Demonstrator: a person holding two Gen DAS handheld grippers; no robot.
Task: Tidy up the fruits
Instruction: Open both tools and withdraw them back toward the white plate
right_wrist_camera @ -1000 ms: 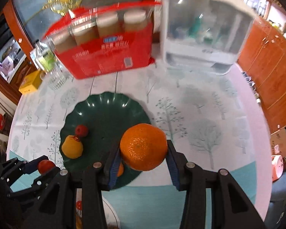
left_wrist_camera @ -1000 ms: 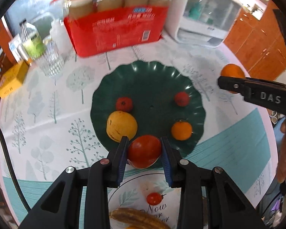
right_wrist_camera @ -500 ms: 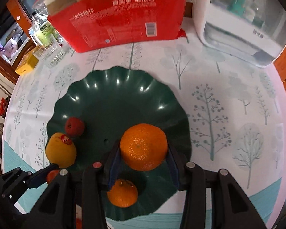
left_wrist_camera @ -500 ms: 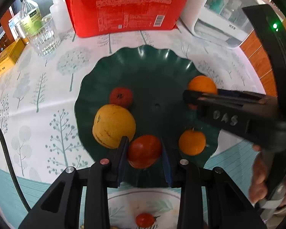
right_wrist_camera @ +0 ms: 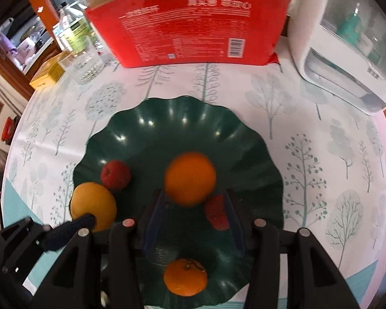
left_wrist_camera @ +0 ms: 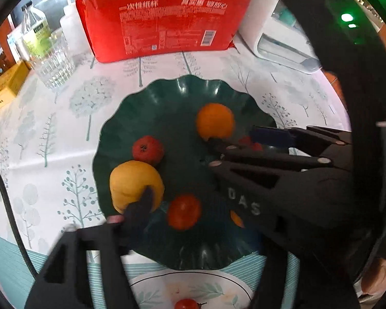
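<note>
Two fruits had just landed on my green plate (right_wrist_camera: 131,131): left gripper (left_wrist_camera: 185,206) had just been opening, tomato (left_wrist_camera: 184,211) loose between the jaws; right gripper (right_wrist_camera: 193,221) easing open, orange (right_wrist_camera: 190,177) beyond its tips. Tomato's soft, so grip sides gently.

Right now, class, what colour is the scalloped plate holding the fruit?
Dark green scalloped plate, clearest in the right wrist view.

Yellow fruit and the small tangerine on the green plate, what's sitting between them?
A red tomato, touching neither of them; it shows in the left wrist view.
</note>
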